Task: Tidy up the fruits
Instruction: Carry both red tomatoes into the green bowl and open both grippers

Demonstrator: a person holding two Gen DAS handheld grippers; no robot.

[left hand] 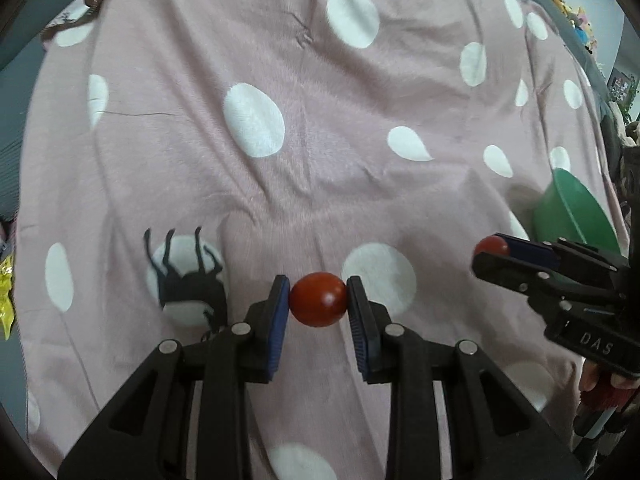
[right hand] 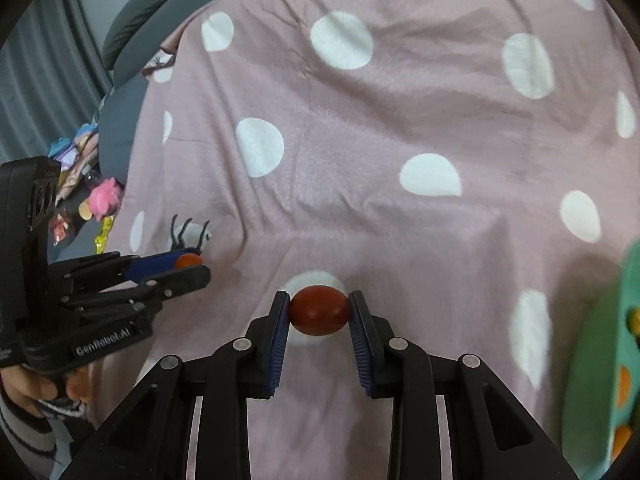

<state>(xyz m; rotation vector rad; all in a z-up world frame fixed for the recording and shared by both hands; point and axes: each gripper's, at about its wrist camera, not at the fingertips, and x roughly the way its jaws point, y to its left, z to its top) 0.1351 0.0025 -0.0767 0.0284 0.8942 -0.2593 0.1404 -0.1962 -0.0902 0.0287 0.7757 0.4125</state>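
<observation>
Pink cloth (left hand: 320, 140) with big white dots covered the whole bed, and a black deer print (left hand: 188, 284) sat on one dot at about eight o'clock in the left wrist view.

The left gripper (left hand: 319, 300) was squeezed tight on a small red tomato (left hand: 318, 299). Its blue pads (left hand: 282, 312) pressed on both sides of the tomato, which hung above the cloth at about six o'clock in that view.

The right gripper (right hand: 319, 311) pinched another red tomato (right hand: 319, 311) the same way, low in the middle of its own view, over a white dot.

Each gripper showed up in the other's view, and the two were well apart. The right one was at four o'clock in the left view, with its tomato at the tip.

A green bowl (left hand: 576, 216) stood at three o'clock in the left wrist view, just behind the right gripper. In the right wrist view its green edge sat at four o'clock, with small orange fruits (right hand: 623, 386) inside, too blurry to name.
</observation>
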